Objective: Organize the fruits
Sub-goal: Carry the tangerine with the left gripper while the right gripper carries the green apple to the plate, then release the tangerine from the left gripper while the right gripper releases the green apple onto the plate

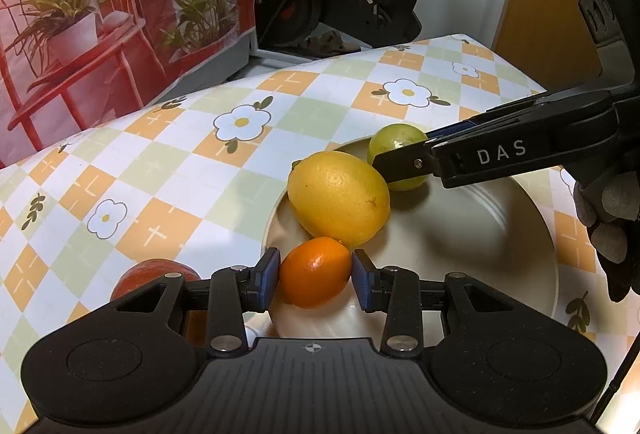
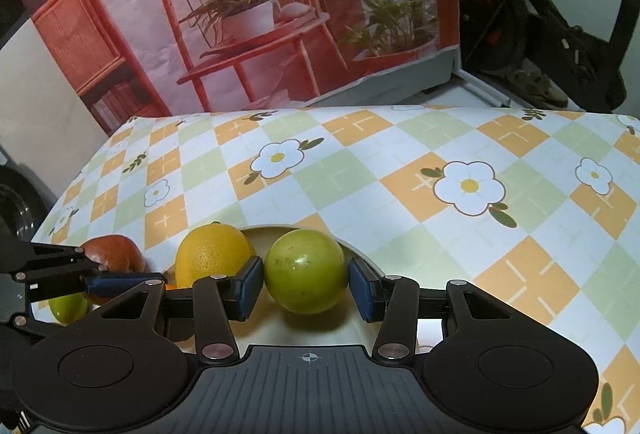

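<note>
On the plate [image 1: 532, 218], the left gripper [image 1: 315, 276] fingers clamped a small orange [image 1: 314, 274]; the right gripper [image 2: 306, 280] fingers clamped a green fruit [image 2: 306, 270]. Both looked firm, smooth, likely to roll, best gripped across the middle

I read both views as evenly lit by soft indoor light — no hard glare, only a pale sheen on the plate [image 1: 460, 234] and soft shadows under the fruit. Focus is sharp near centre; fisheye bending curves the tablecloth [image 2: 400, 170] edges, and the corners go dark.
</note>
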Tool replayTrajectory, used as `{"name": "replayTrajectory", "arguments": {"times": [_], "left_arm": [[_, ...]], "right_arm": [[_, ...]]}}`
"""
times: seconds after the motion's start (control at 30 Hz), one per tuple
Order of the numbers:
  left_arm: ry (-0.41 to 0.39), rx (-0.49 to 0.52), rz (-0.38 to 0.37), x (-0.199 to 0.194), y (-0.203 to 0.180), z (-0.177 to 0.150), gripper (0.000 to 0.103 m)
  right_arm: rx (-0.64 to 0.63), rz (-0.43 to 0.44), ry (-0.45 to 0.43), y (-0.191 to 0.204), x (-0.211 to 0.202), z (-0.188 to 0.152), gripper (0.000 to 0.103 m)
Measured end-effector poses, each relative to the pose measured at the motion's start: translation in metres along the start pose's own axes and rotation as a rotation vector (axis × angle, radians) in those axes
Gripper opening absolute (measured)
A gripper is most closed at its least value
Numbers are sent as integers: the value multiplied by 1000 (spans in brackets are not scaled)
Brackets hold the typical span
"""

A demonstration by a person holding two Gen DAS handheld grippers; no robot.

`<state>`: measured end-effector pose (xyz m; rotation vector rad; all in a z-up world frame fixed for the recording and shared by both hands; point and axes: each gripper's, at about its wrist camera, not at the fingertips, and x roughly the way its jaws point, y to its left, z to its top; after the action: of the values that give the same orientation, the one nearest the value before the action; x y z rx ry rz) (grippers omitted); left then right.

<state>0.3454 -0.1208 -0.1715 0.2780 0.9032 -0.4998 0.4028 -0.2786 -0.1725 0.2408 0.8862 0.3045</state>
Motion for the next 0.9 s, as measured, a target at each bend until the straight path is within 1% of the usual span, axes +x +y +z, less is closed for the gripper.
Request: {"name": "replayTrajectory", "arguments": {"times": [0.2, 0.43, 0.57, 0.73, 0.9], "left_arm": [[2, 2, 2, 0, 0, 0, 42], [-4, 20, 13, -3, -2, 1, 43], [-16, 5, 13, -9, -1, 2, 43], [-61, -21, 5, -29, 3, 4, 43], [-131, -72, 5, -61, 12, 4, 43]], "right_arm": [[42, 3, 4, -4, 1, -2, 44], [59, -1, 1, -2, -1, -2, 45], [54, -4, -14, 1, -8, -2, 45], [46, -21, -60, 6, -28, -3, 45], [66, -32, -118, 11, -53, -10, 45]]}}
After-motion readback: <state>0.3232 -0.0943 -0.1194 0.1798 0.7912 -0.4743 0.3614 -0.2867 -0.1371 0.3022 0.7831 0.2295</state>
